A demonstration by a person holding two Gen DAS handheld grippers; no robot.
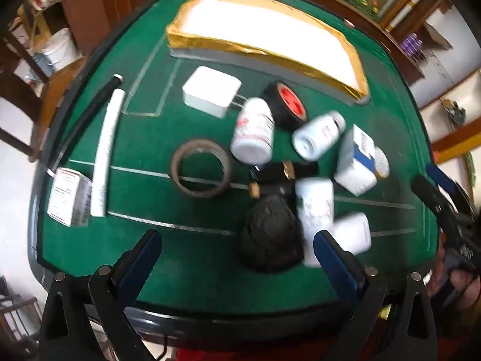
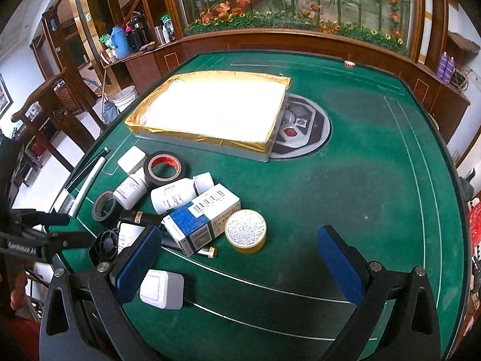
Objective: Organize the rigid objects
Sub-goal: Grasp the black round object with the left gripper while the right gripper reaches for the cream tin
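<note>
Green felt covers the counter, ringed by dark wood panelling, with a glass case of artificial flowers along the far wall. On the left half of the felt lies a cluster of rigid objects: two white pill bottles on their sides, a black tape roll with a red core, a brown tape roll, a blue-and-white carton with a barcode, and a round yellow tin touching the carton's right side. Just far of the cluster sits a shallow gold-lined box with a bright white inside; I can't make out anything in it.

From the right wrist view, a white switch-like block sits near the left finger pad, and a round silver-and-black panel set into the felt shows partly under the box. The left wrist view, blurred, shows things that one doesn't: a small white carton at the near left edge beside a white tube and a black rod, and a black lump near the fingers.

Left gripper hangs above the near edge with fingers spread, nothing between them. Right gripper also hovers with fingers spread wide over bare felt, right of the cluster.
</note>
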